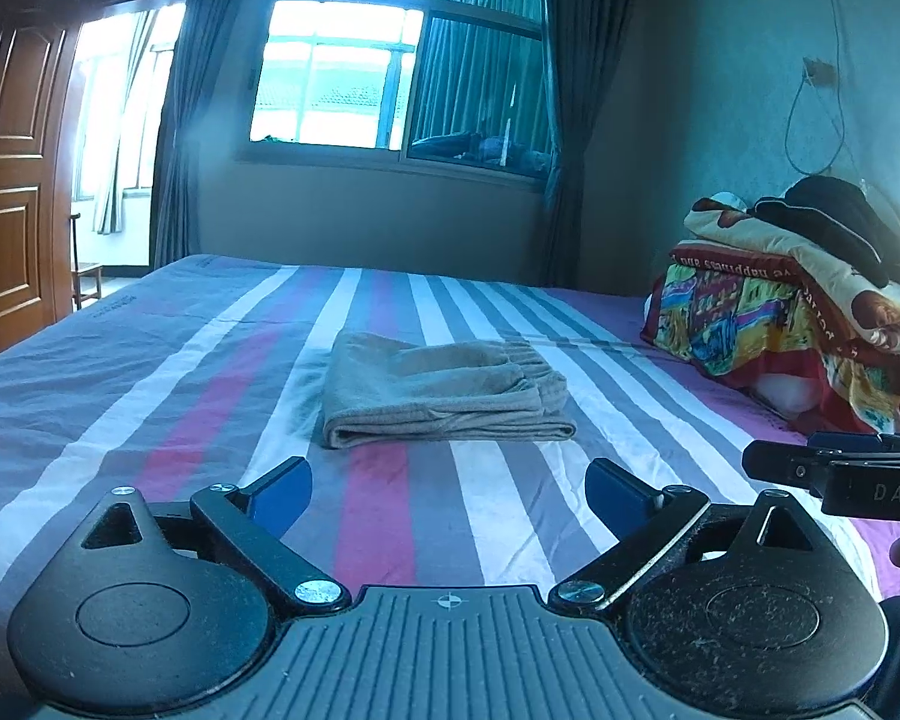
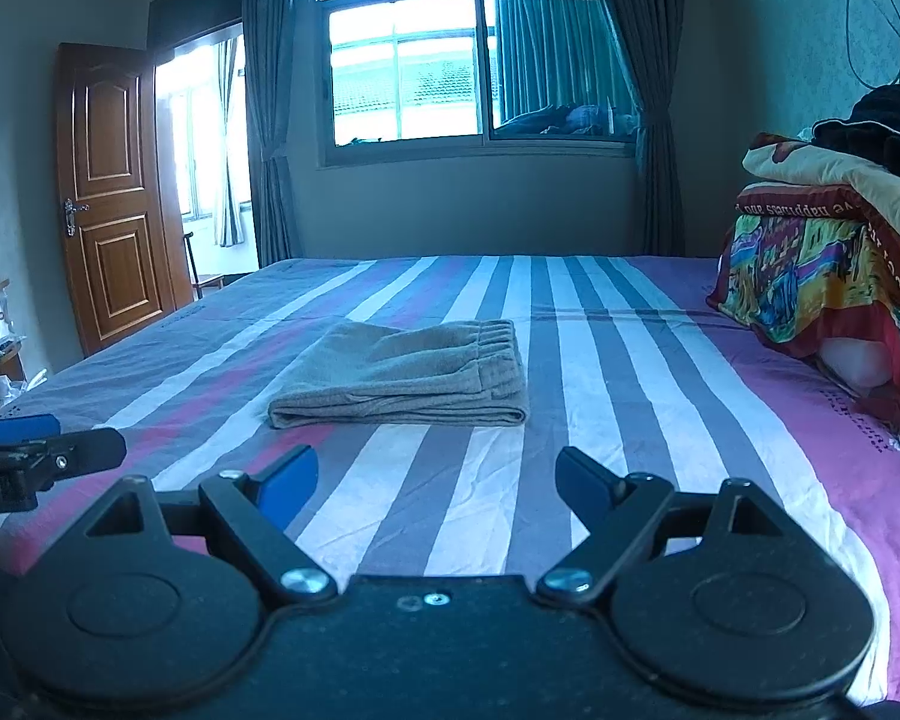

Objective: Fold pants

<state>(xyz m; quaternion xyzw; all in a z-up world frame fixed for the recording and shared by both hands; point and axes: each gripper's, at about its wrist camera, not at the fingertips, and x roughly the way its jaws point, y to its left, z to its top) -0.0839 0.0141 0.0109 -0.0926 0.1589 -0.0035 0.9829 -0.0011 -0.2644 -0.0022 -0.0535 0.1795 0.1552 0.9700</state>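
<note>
The grey-beige pants [image 1: 444, 390] lie folded into a compact rectangle on the striped bed sheet [image 1: 150, 396], elastic waistband at the right end. They also show in the right wrist view [image 2: 408, 375]. My left gripper [image 1: 449, 495] is open and empty, held above the sheet in front of the pants, not touching them. My right gripper [image 2: 437, 483] is open and empty too, in front of the pants. Each gripper shows in the other's view, the right one [image 1: 834, 471] at the right edge and the left one [image 2: 42, 456] at the left edge.
A stack of folded colourful quilts [image 1: 792, 294] with dark clothing on top sits at the bed's right side, also in the right wrist view [image 2: 834, 246]. A wooden door [image 2: 114, 192] stands open at the left. A window [image 2: 474, 60] with curtains is behind the bed.
</note>
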